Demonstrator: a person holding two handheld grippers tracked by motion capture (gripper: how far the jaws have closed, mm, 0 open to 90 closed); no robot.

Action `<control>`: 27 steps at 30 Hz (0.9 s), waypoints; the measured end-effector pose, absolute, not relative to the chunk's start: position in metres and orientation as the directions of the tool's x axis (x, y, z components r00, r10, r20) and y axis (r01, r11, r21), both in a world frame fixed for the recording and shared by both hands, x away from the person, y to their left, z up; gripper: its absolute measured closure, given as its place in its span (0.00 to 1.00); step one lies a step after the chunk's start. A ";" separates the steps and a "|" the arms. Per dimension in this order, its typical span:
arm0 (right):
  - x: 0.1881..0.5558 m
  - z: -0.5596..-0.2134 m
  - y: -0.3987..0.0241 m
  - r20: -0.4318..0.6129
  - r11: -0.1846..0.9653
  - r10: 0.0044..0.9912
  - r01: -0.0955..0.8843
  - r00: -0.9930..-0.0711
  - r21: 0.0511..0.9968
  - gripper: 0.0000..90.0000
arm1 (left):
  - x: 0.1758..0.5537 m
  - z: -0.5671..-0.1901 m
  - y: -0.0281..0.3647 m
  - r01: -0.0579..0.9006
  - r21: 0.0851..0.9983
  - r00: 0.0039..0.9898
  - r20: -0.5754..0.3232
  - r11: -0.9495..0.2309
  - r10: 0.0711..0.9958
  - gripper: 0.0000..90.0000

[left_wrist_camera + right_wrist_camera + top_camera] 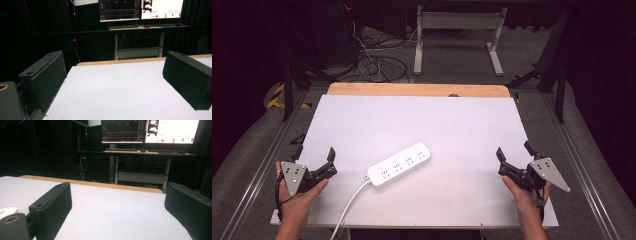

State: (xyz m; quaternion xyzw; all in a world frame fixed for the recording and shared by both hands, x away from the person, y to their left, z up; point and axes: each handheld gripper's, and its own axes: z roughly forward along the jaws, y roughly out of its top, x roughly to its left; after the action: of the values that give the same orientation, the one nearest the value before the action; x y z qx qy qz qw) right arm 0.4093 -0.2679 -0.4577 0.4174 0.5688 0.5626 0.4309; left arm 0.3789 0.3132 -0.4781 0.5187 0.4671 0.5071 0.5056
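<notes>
A white power strip (399,164) lies slantwise near the middle of the white tabletop (437,120), and its white cable (349,205) runs off the front edge. At the table's front left corner a hand holds my left gripper (314,152) open, well apart from the strip. My right gripper (514,150) is held open at the front right. In the left gripper view the two black jaws of my left gripper (115,75) stand wide apart over bare table. The right gripper view has my right gripper (117,202) just as wide, with a corner of the power strip (7,211) at the left edge.
A wooden strip (412,89) borders the table's far edge. Beyond it a white desk frame (459,30) stands on the floor beside tangled cables (377,60). Lit monitors (140,8) sit on that desk. Metal rails (582,165) run along both table sides.
</notes>
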 end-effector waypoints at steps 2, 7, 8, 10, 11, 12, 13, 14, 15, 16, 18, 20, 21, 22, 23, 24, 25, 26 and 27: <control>0.409 -0.458 -0.268 -0.021 0.019 0.959 -0.011 -0.282 1.000 0.09 | 0.379 -0.478 0.313 -0.029 0.998 0.050 0.055 -0.054 0.997 0.06; 0.409 -0.458 -0.269 -0.019 0.017 0.959 -0.009 -0.282 1.000 0.09 | 0.380 -0.478 0.313 -0.028 0.998 0.047 0.058 -0.057 0.997 0.06; 0.409 -0.458 -0.269 -0.019 0.017 0.959 -0.009 -0.281 1.000 0.09 | 0.380 -0.478 0.313 -0.028 0.998 0.045 0.055 -0.054 0.997 0.06; 0.409 -0.458 -0.268 -0.018 0.016 0.959 -0.008 -0.283 1.000 0.09 | 0.380 -0.478 0.313 -0.027 0.998 0.050 0.057 -0.056 0.997 0.06; 0.408 -0.458 -0.268 -0.017 0.016 0.959 -0.006 -0.282 1.000 0.09 | 0.380 -0.478 0.312 -0.027 0.998 0.053 0.058 -0.056 0.997 0.06; 0.408 -0.458 -0.269 -0.020 0.019 0.959 -0.007 -0.282 1.000 0.09 | 0.380 -0.478 0.312 -0.028 0.998 0.053 0.058 -0.057 0.997 0.06; 0.408 -0.458 -0.269 -0.019 0.018 0.959 -0.007 -0.282 1.000 0.09 | 0.380 -0.478 0.312 -0.029 0.998 0.054 0.057 -0.056 0.997 0.06; 0.408 -0.458 -0.269 -0.019 0.018 0.959 -0.007 -0.282 1.000 0.09 | 0.380 -0.478 0.312 -0.030 0.998 0.052 0.060 -0.058 0.997 0.07; 0.408 -0.458 -0.269 -0.019 0.018 0.959 -0.007 -0.282 1.000 0.09 | 0.380 -0.478 0.312 -0.031 0.998 0.048 0.065 -0.063 0.997 0.07; 0.408 -0.458 -0.269 -0.019 0.018 0.959 -0.006 -0.282 1.000 0.09 | 0.381 -0.478 0.312 -0.031 0.998 0.049 0.063 -0.061 0.997 0.07; 0.408 -0.458 -0.269 -0.020 0.019 0.959 -0.005 -0.283 1.000 0.09 | 0.381 -0.478 0.312 -0.028 0.998 0.051 0.065 -0.064 0.997 0.08; 0.408 -0.458 -0.269 -0.019 0.019 0.958 -0.003 -0.285 1.000 0.10 | 0.381 -0.478 0.311 -0.027 0.998 0.050 0.064 -0.063 0.997 0.08; 0.408 -0.458 -0.269 -0.019 0.019 0.958 -0.003 -0.285 1.000 0.10 | 0.381 -0.478 0.311 -0.026 0.998 0.049 0.066 -0.064 0.997 0.08; 0.408 -0.458 -0.269 -0.020 0.020 0.959 -0.002 -0.284 1.000 0.10 | 0.381 -0.478 0.311 -0.028 0.998 0.047 0.066 -0.064 0.997 0.08; 0.408 -0.458 -0.269 -0.023 0.023 0.958 -0.003 -0.284 1.000 0.10 | 0.381 -0.478 0.311 -0.033 0.998 0.046 0.063 -0.061 0.997 0.08; 0.408 -0.458 -0.269 -0.023 0.024 0.958 -0.003 -0.285 1.000 0.10 | 0.381 -0.477 0.312 -0.042 0.998 0.040 0.058 -0.056 0.998 0.08; 0.409 -0.458 -0.269 -0.024 0.024 0.958 -0.002 -0.286 1.000 0.10 | 0.380 -0.476 0.312 -0.050 0.998 0.037 0.045 -0.043 0.998 0.08; 0.409 -0.458 -0.269 -0.022 0.023 0.957 -0.001 -0.288 1.000 0.10 | 0.380 -0.476 0.313 -0.056 0.998 0.038 0.039 -0.037 0.999 0.08; 0.409 -0.459 -0.268 -0.020 0.022 0.957 0.001 -0.289 1.000 0.10 | 0.380 -0.475 0.313 -0.063 0.997 0.036 0.036 -0.034 0.999 0.08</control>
State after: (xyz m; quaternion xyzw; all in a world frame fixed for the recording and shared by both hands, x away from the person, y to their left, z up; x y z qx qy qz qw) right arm 0.4089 -0.2683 -0.4585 0.4173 0.5740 0.5613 0.4258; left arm 0.3800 0.3130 -0.4753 0.5019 0.4660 0.5148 0.5156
